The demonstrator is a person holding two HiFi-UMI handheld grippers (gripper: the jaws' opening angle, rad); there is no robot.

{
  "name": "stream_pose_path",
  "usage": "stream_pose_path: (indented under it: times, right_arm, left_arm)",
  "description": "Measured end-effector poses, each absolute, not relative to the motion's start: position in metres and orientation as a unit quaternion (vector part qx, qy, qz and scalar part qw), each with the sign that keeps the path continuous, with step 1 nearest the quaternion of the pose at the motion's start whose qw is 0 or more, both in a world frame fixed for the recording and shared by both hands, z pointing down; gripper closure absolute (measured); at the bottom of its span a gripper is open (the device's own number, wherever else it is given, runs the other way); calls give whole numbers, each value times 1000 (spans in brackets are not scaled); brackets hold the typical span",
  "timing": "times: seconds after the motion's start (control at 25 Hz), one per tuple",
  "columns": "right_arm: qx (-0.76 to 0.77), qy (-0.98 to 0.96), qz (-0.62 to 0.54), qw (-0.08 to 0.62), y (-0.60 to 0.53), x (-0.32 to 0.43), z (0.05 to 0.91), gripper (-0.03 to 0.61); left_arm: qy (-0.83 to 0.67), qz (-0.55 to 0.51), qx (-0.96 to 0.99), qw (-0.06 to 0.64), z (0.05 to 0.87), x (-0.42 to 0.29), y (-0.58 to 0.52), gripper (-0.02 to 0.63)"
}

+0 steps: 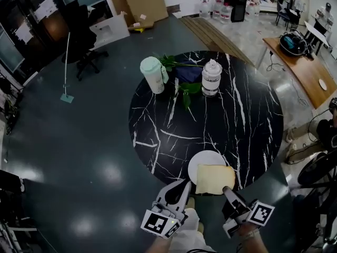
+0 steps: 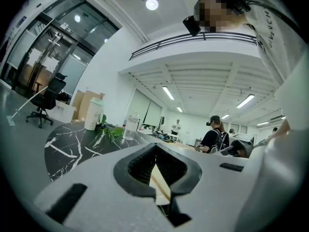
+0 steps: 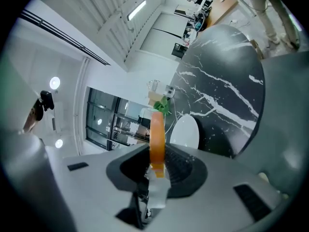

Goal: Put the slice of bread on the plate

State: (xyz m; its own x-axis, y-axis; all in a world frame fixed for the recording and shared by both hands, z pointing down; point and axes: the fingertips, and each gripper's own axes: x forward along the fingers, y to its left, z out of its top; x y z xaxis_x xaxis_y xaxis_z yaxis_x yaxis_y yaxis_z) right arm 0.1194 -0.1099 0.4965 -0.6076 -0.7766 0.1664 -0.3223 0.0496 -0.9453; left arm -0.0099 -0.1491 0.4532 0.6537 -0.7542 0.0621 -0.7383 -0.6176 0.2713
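A pale slice of bread [image 1: 215, 179] hangs at the near edge of the black marble table [image 1: 253, 115], partly over a white plate [image 1: 202, 159]. My right gripper [image 1: 226, 189] is shut on the slice's near right corner. In the right gripper view the bread [image 3: 157, 129] stands edge-on between the jaws of the right gripper [image 3: 157, 154], with the plate [image 3: 186, 132] just beyond. My left gripper [image 1: 185, 185] sits just left of the bread, apart from it. In the left gripper view the left gripper [image 2: 155, 159] has its jaws a narrow gap apart, with nothing gripped.
At the table's far side stand a pale green cup [image 1: 152, 75], a clear jar [image 1: 211, 78] and a leafy green sprig [image 1: 184, 88]. An office chair [image 1: 87, 41] stands on the floor at the left, and a wooden desk [image 1: 303, 67] at the right. People stand in the background.
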Motion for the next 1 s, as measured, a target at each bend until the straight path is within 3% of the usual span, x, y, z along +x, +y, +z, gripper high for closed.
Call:
stream_pose_path:
  times: [0.2, 1.0]
  right_arm:
    - [-383, 695, -576, 193, -125, 109, 509, 494]
    - [-398, 654, -617, 183, -160, 113, 545, 492]
  left_arm:
    - [-424, -28, 898, 113, 458, -12, -166, 606]
    - [-436, -37, 891, 122, 465, -27, -179, 606]
